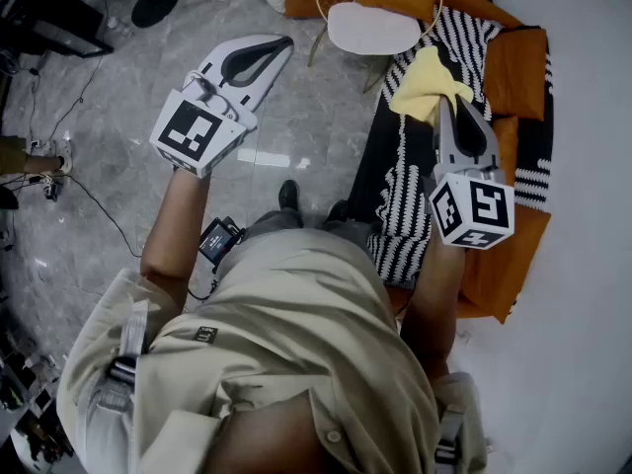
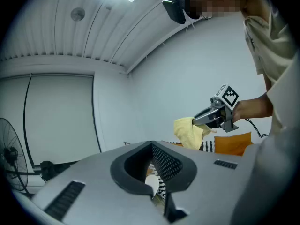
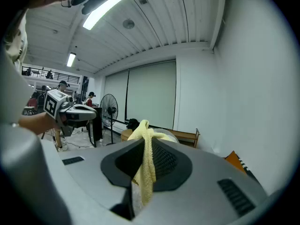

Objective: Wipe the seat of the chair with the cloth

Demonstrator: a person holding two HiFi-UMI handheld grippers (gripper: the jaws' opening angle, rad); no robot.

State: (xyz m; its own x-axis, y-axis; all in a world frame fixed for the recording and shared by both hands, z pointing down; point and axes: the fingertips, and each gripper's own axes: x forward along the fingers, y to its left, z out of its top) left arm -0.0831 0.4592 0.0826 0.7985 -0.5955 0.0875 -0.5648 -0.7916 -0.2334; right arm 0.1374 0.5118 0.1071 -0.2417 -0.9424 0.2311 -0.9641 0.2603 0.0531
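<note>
The chair point(image 1: 373, 30) has a round white seat on a gold wire frame and stands on the floor ahead of me. My right gripper point(image 1: 449, 100) is held over the sofa, right of the chair, shut on a yellow cloth point(image 1: 427, 82) that bunches out past its tips. In the right gripper view the cloth point(image 3: 146, 159) hangs down between the jaws. The left gripper view shows the cloth point(image 2: 189, 132) as well. My left gripper point(image 1: 284, 44) hovers above the floor left of the chair, shut with nothing in it.
An orange sofa point(image 1: 515, 67) with a black-and-white striped blanket point(image 1: 403, 200) runs along the white wall at the right. A round fan base point(image 1: 155, 5) and cables point(image 1: 94, 200) lie on the grey floor at left. A standing fan point(image 3: 108, 110) is farther off.
</note>
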